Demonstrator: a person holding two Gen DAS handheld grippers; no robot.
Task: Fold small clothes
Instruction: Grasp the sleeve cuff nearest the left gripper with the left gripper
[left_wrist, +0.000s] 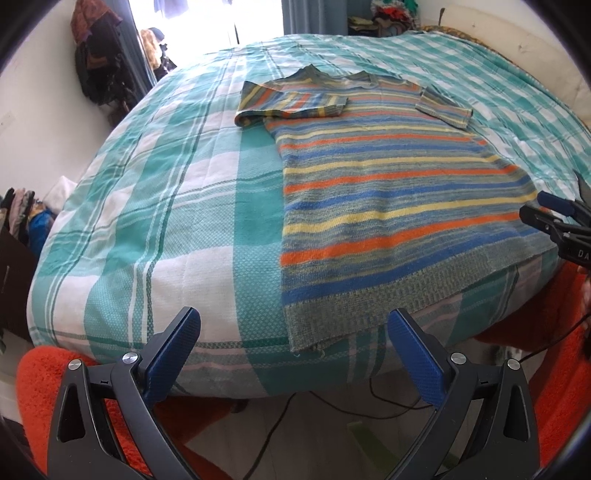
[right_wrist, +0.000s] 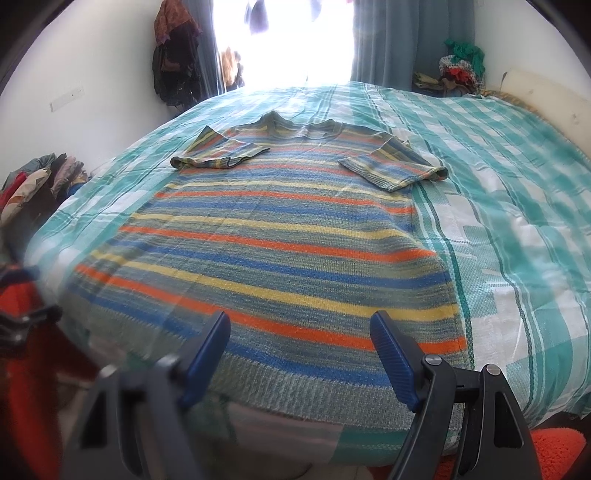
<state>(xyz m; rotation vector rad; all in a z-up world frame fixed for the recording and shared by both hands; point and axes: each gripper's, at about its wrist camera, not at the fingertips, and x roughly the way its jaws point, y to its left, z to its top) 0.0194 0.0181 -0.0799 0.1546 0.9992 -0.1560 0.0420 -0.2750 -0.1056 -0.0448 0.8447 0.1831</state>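
Slippage threatens the striped sweater (left_wrist: 388, 192) lying flat on the bed (left_wrist: 166, 206) with sleeves folded in, since the left claw (left_wrist: 293, 332) and right claw (right_wrist: 299, 332), both spread apart and empty, could pinch only one hem layer.

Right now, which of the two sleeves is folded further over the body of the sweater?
The sleeve on the left of the picture: its cuff lies on the striped sweater. The other sleeve reaches less far inward.
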